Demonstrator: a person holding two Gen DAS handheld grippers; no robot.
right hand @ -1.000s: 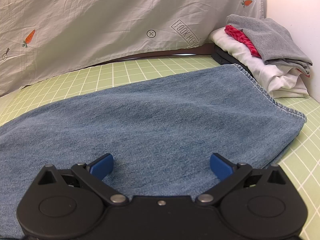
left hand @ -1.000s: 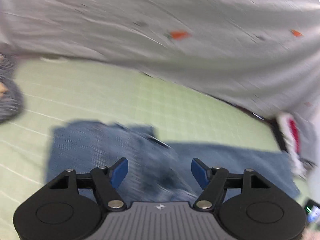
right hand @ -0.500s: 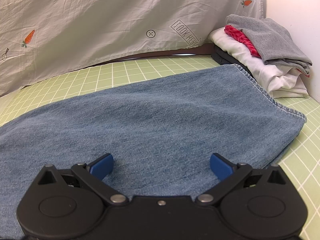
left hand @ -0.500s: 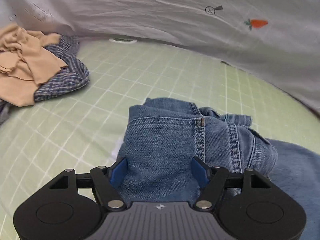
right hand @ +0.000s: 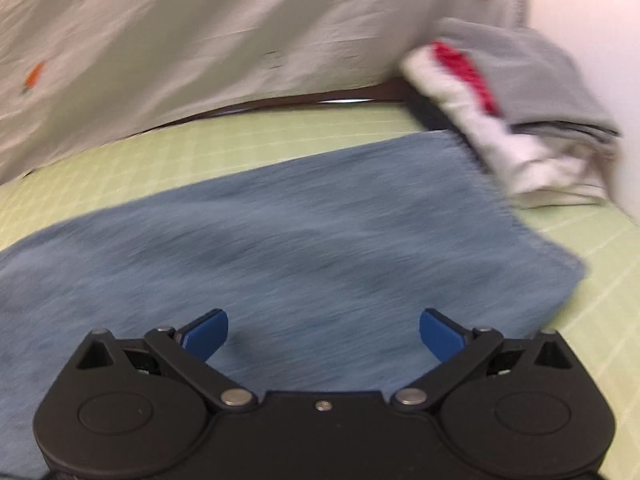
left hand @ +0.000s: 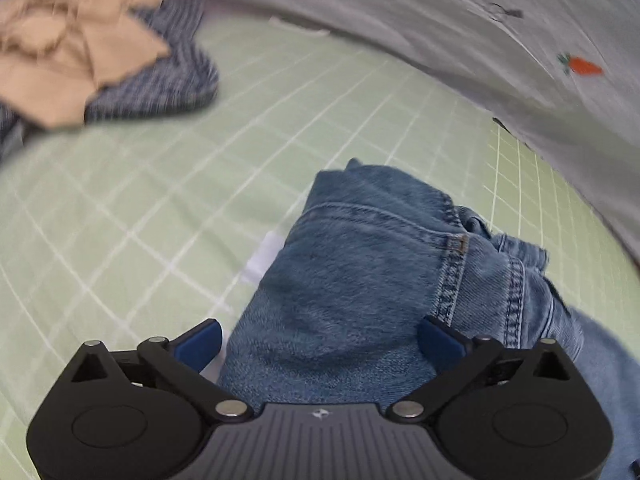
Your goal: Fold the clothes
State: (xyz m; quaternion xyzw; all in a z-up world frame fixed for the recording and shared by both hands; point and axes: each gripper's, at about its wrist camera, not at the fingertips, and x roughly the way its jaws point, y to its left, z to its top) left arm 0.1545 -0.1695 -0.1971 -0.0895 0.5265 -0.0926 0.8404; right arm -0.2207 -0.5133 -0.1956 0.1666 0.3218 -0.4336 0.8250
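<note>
Blue denim jeans (left hand: 372, 276) lie on the green gridded mat (left hand: 168, 216). In the left wrist view their waistband end is bunched and folded over, seams and a rivet showing. My left gripper (left hand: 320, 344) hovers over that end; its jaws are opening, blue pads clear of the denim that lies between them. In the right wrist view a flat leg of the jeans (right hand: 280, 240) stretches across the mat to its hem at the right. My right gripper (right hand: 323, 334) stands open above the leg, nothing pinched.
A heap of tan cloth (left hand: 68, 64) on a blue checked garment (left hand: 160, 88) sits at the far left. A folded stack of grey, red and white clothes (right hand: 516, 108) stands at the right by a wall. A white carrot-print sheet (right hand: 200, 40) hangs behind.
The left gripper's jaws have spread wide, letting go of the denim, and it has dropped closer to the waistband. The right gripper's view has shifted and blurred as it moved.
</note>
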